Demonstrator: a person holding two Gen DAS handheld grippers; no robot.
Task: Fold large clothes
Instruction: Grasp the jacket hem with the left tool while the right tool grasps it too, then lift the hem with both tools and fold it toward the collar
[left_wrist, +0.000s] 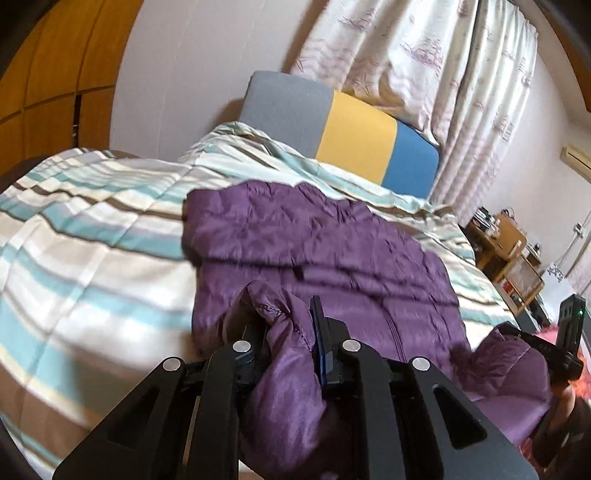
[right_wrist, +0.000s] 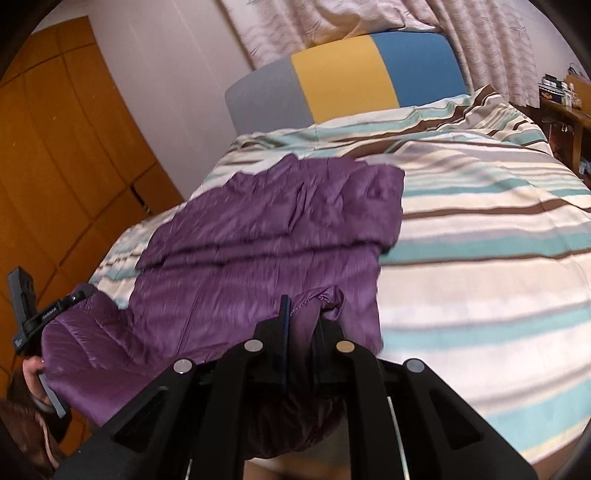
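The left gripper (left_wrist: 286, 321) is clamped on a near corner of the purple jacket (left_wrist: 314, 236), which lies spread across the striped duvet (left_wrist: 92, 229) on the bed. The right gripper (right_wrist: 301, 321) pinches the jacket's other near corner, fingers closed on fabric.

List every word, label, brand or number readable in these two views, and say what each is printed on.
No text reads clearly.
Small white print on the left gripper's black mount in the right wrist view: too blurred to read.
White label lower on the same mount: too small to read.
Purple jacket, striped bedding, curtain: no lettering visible.
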